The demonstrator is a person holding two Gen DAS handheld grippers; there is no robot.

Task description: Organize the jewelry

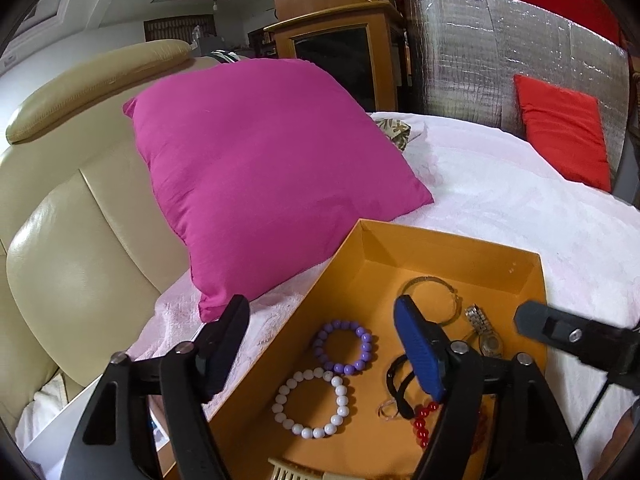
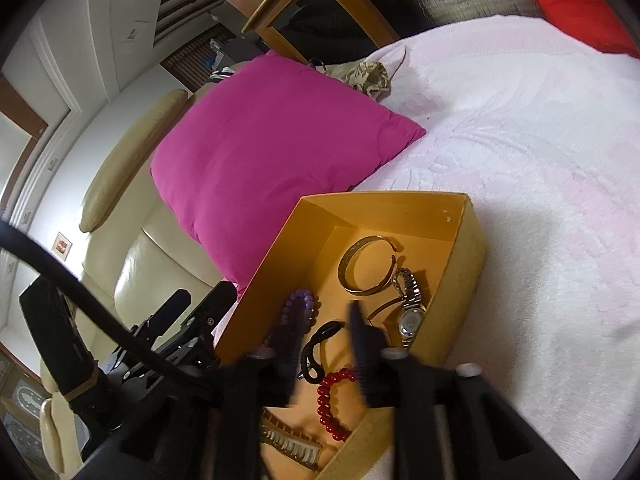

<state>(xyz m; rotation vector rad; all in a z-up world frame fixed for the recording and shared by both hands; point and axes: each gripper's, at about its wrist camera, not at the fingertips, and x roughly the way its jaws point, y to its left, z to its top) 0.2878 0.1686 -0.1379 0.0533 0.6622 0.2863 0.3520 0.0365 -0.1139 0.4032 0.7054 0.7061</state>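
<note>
I hold both grippers over the box (image 1: 448,248) on the bed | left (image 1: 320,360) jaws wide apart, empty, above bracelets (image 1: 312,404) | right (image 2: 326,344) jaws apart, blurred, empty over hair tie (image 2: 320,344) | jewelry gathered inside box, likely sorting

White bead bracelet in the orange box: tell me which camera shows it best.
The left wrist view. The white bead bracelet lies whole and sharp between the open left gripper's fingers. The right wrist view does not show it; that gripper's blurred fingers block that area.
</note>
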